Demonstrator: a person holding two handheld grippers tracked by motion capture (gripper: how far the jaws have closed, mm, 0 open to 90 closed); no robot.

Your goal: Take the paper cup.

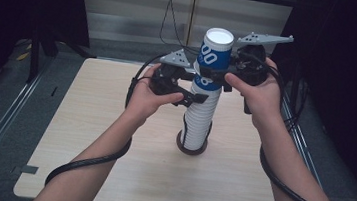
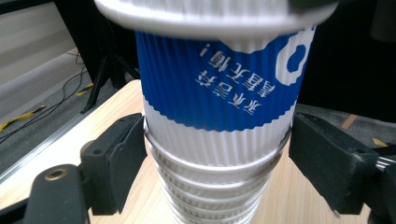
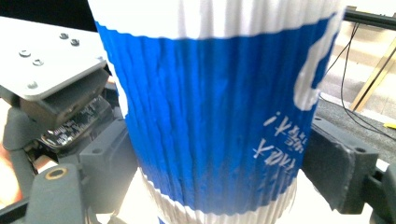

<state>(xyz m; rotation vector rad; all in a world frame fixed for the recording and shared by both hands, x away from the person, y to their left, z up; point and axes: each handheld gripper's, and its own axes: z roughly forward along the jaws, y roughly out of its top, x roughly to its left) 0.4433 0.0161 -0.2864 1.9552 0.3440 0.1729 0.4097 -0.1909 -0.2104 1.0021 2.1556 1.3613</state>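
Holding the stack of cups [image 1: 201, 118] on the counter [image 1: 112, 139] with my left gripper [image 2: 217, 163], my right gripper [image 3: 212, 158] clamps the blue top cup [image 1: 214, 54].

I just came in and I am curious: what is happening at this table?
A person works on a tall stack of paper cups standing on the wooden table. The right tongs grip the blue-and-white top cup. The left tongs sit around the stack just below it, seemingly to steady it.
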